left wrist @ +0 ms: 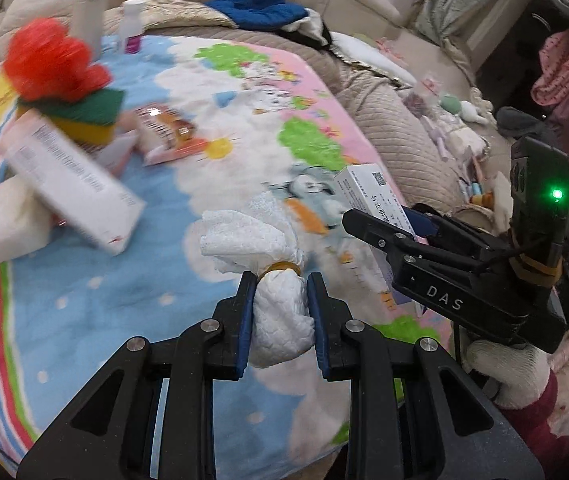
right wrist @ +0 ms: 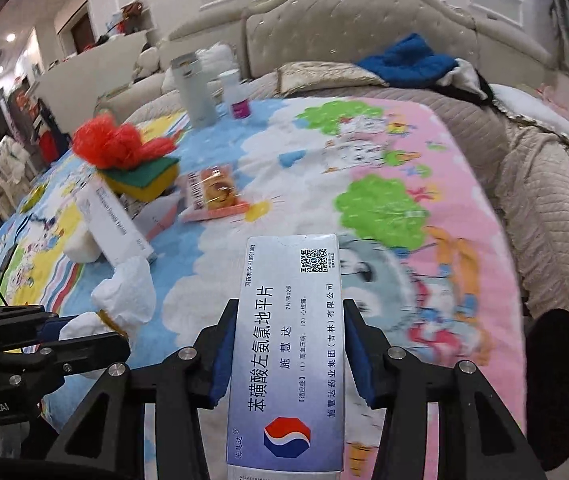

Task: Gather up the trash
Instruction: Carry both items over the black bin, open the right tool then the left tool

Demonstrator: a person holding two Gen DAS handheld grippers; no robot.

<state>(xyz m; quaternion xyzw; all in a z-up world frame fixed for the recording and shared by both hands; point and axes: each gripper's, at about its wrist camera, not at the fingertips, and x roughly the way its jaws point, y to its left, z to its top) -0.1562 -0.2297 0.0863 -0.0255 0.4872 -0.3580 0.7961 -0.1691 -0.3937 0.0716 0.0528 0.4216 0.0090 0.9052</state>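
My left gripper [left wrist: 281, 280] is shut on a white tissue bundle [left wrist: 280, 316] tied with a rubber band, held above the cartoon blanket [left wrist: 124, 300]. My right gripper [right wrist: 289, 308] is shut on a flat white-blue medicine box [right wrist: 290, 344]; this box also shows in the left wrist view [left wrist: 376, 196], to the right of the bundle. The bundle also shows in the right wrist view [right wrist: 124, 300], at the left. On the blanket's far left lie a long white carton [left wrist: 72, 184], a green-yellow sponge [left wrist: 84, 114] with a red mesh ball [left wrist: 52, 60], and a snack packet [left wrist: 168, 132].
A white tumbler [right wrist: 194, 88] and a small bottle [right wrist: 236, 96] stand at the blanket's far edge. A blue cloth [right wrist: 408, 60] lies by the headboard [right wrist: 344, 12]. A white foam block [left wrist: 4, 224] sits under the carton. Clutter lies beyond the bed's right edge [left wrist: 452, 128].
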